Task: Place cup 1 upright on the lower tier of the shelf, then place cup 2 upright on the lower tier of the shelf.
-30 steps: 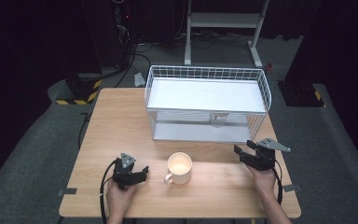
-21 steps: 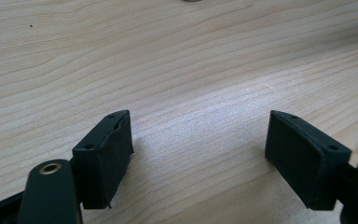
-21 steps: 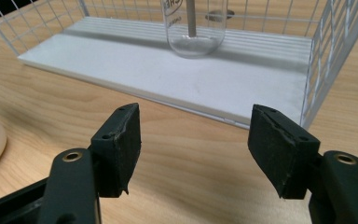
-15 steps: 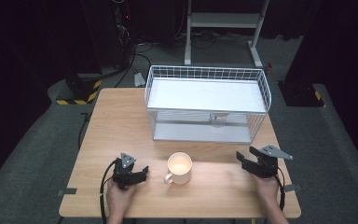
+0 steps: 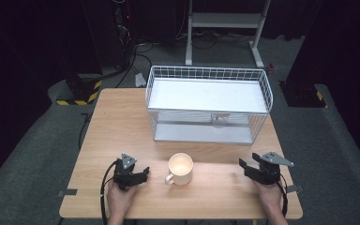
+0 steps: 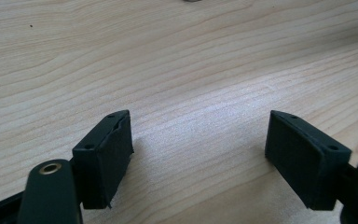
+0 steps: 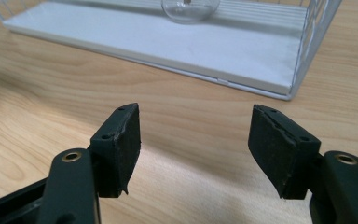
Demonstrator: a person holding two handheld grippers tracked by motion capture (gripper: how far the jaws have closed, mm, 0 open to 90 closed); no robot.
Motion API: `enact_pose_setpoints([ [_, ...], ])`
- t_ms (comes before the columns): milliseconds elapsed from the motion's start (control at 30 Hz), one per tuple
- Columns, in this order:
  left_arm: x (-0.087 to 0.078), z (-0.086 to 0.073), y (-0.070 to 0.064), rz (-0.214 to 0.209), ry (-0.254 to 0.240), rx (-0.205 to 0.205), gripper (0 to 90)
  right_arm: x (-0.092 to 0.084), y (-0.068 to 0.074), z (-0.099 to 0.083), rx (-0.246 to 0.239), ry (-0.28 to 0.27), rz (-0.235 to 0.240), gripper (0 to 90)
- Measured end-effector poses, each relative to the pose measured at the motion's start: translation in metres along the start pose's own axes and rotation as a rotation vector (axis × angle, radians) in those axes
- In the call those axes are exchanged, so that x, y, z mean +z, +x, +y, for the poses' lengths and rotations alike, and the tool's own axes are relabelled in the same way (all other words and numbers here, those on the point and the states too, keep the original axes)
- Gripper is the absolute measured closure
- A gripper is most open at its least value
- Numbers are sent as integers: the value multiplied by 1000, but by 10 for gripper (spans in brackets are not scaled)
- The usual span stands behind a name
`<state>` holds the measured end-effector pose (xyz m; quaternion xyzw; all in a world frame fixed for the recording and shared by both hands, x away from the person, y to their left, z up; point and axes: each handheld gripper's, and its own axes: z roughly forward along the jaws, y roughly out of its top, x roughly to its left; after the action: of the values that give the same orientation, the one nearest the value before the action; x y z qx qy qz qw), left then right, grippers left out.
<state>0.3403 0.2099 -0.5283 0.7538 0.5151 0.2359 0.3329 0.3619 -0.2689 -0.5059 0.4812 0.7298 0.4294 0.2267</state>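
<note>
On the near left of the wooden table (image 5: 122, 117), my left claw (image 5: 140, 172) is resting low, its jaws standing wide apart with nothing between them. My left hand (image 5: 120, 197) is gripping it from behind, and its cable (image 5: 104, 187) is looping back beside my wrist. Through the left gripper view I am looking along both black pads (image 6: 107, 156) at bare wood grain.

Just to the right of that claw, and well to the left of my other one, a cream mug (image 5: 180, 168) is standing upright with its mouth facing up. Its handle is pointing toward my left claw and slightly back toward me.

Beyond the mug, farther from both claws, a white wire basket rack (image 5: 208, 105) is sitting with its long axis running left to right across the table. A clear glass (image 7: 190, 8) is lying on its lower shelf; I cannot tell which way it is pointing.

At the near right, my right claw (image 5: 243, 165) is hovering close to the tabletop, released, jaws spread and holding nothing. My right hand (image 5: 269, 197) is holding it, the grey plate on top is pointing right, and its jaws are aiming toward the rack's near right corner.
</note>
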Motion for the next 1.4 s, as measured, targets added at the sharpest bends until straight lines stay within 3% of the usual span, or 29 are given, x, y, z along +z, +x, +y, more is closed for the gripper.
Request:
enact_pose_setpoints([
  [567, 0, 0, 0, 0, 0, 0, 233, 1, 2, -16, -55, 63, -45, 339],
  [833, 0, 0, 0, -1, 0, -1, 232, 7, 4, -15, -98, 152, -72, 335],
  [900, 0, 0, 0, -1, 0, -1, 232, 10, 3, -14, -85, 195, -66, 317],
  [1000, 0, 0, 0, -2, 0, -1, 231, 9, 2, -15, -60, 200, -77, 301],
  [1400, 0, 0, 0, 4, 13, -8, 172, 10, 1, -14, -52, 204, -91, 265],
])
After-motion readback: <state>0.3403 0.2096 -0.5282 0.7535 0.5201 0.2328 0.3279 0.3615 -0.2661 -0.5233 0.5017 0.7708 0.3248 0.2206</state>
